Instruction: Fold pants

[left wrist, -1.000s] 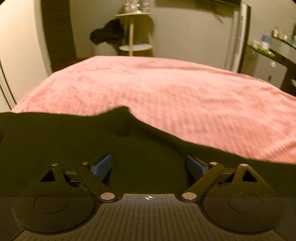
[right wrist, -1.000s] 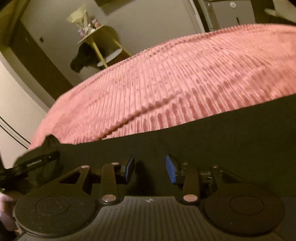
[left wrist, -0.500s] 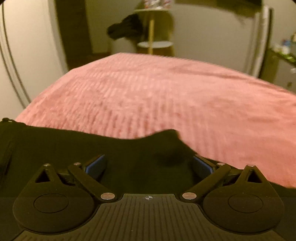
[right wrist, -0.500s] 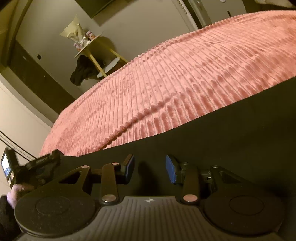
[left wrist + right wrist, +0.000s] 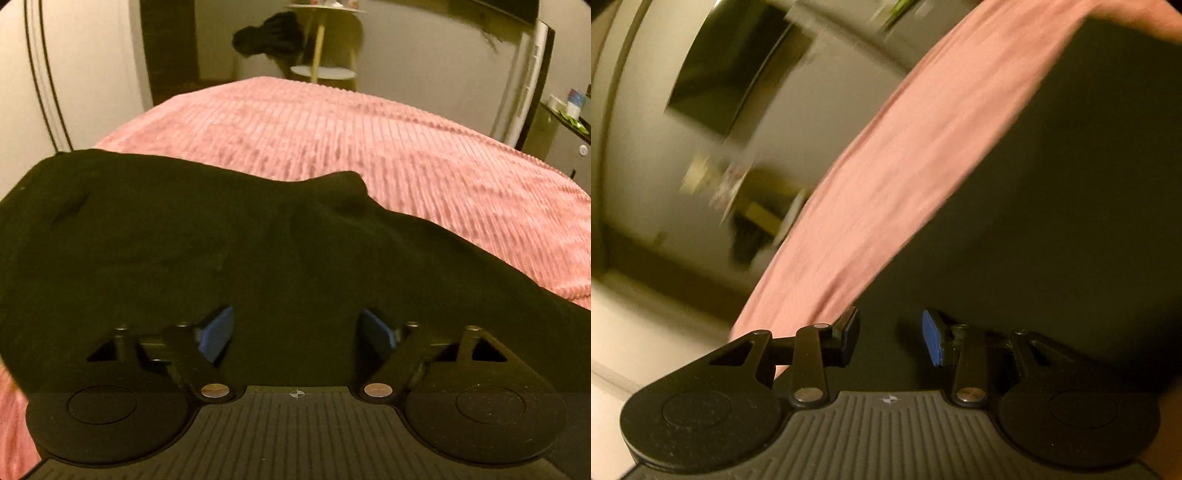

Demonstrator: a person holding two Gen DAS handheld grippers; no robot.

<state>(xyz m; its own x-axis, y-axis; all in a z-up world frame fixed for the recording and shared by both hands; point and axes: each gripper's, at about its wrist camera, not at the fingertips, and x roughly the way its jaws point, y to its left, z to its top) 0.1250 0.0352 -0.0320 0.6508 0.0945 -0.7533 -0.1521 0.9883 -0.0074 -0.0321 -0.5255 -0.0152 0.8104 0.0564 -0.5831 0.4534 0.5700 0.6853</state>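
The black pants (image 5: pixel 207 243) lie spread on the pink ribbed bedspread (image 5: pixel 369 140), with a raised fold near the middle. My left gripper (image 5: pixel 299 332) is open, its blue pads wide apart just above the black cloth. In the right wrist view the pants (image 5: pixel 1071 184) fill the right side, on the pink bedspread (image 5: pixel 886 166); the view is tilted and blurred. My right gripper (image 5: pixel 890 338) is open with a moderate gap, over the edge of the pants. Neither gripper holds anything.
Beyond the bed stands a small round yellow-legged side table (image 5: pixel 321 70) with dark clothing (image 5: pixel 269 33) draped on it. A counter with small items (image 5: pixel 569 107) is at the far right. A dark wall-mounted screen (image 5: pixel 735 74) shows in the right wrist view.
The left gripper has drawn back, so more of the pants shows. The right gripper has swung and rolled sharply, blurring its view. Both grippers stay open.
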